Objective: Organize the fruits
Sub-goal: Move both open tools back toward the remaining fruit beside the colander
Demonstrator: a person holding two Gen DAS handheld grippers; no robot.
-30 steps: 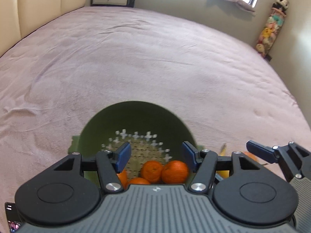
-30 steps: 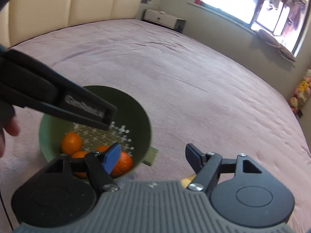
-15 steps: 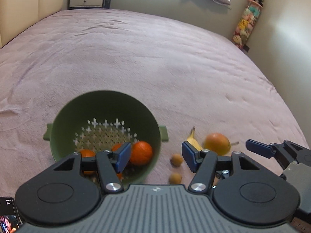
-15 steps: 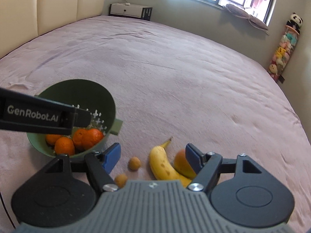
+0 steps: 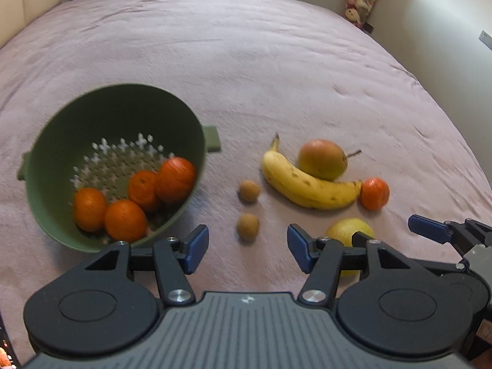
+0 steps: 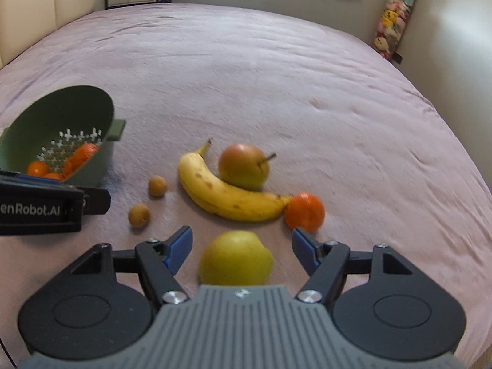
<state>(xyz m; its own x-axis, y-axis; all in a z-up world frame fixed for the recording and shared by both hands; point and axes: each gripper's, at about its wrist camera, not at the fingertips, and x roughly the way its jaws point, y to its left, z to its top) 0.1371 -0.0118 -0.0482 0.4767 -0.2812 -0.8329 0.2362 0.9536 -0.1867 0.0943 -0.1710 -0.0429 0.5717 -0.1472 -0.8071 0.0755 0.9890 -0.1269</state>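
Four oranges (image 5: pixel 123 196) already sit in the green colander (image 5: pixel 117 117), which rests tilted on the bed (image 5: pixel 276 46) toward its left side. Still loose near the bed's near edge we see a fifth orange (image 6: pixel 304 210) touching the banana (image 6: pixel 227 196), a reddish pear (image 6: pixel 243 164), a yellow-green fruit (image 6: pixel 235 258) and two small brown fruits (image 6: pixel 149 198). We judge sorting half done. Our left gripper (image 5: pixel 246 247) and right gripper (image 6: pixel 241 250) both gape, holding nothing; the right's jaws have just narrowed slightly, the yellow-green fruit between them untouched. Next we lower and close.
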